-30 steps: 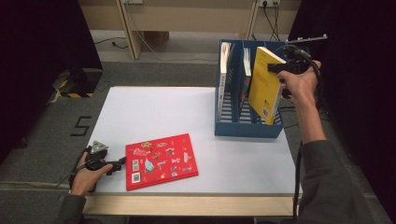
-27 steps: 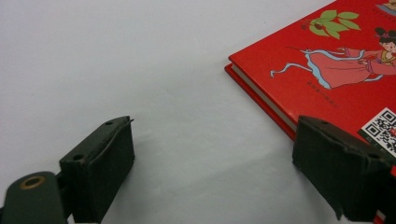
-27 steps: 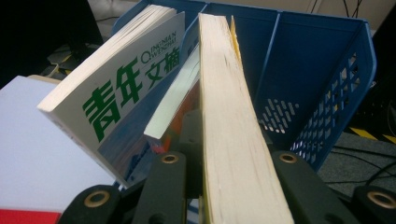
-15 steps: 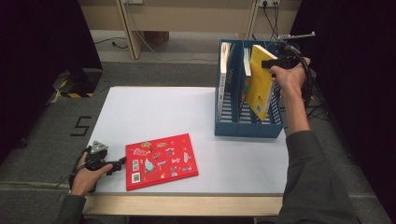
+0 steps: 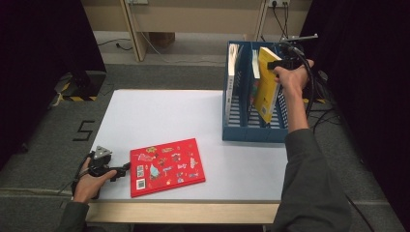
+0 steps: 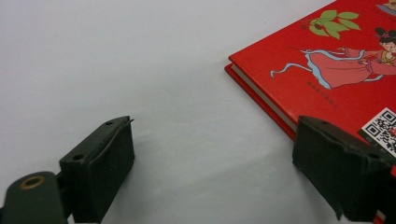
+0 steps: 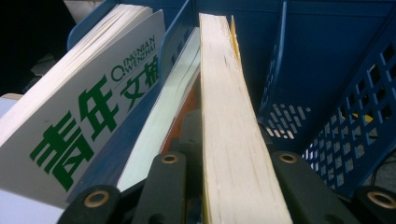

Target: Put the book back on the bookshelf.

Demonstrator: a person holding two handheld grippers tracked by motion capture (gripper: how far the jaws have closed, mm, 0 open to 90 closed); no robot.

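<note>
1. Yellow-covered book (image 5: 265,84) with a cream page block sits tilted in the blue slotted plastic file rack (image 5: 251,131), in its right-hand compartment, lower corner down inside, top edge above the rim.
2. Right gripper (image 5: 278,65) clamped on that book's upper edge; in the right gripper view both black jaws press against the page block (image 7: 229,140).
3. White magazine with green lettering (image 7: 88,116) stands in the rack's left compartment; a thinner orange-backed book (image 7: 180,112) in the middle one.
4. Rack stands at the far right of the white table (image 5: 159,116).
5. Flat red picture book (image 5: 167,166) lies near the table's front edge.
6. Left gripper (image 5: 126,167) rests just left of it, jaws apart, holding nothing; one jaw overlaps the red cover's corner in the left gripper view.
</note>
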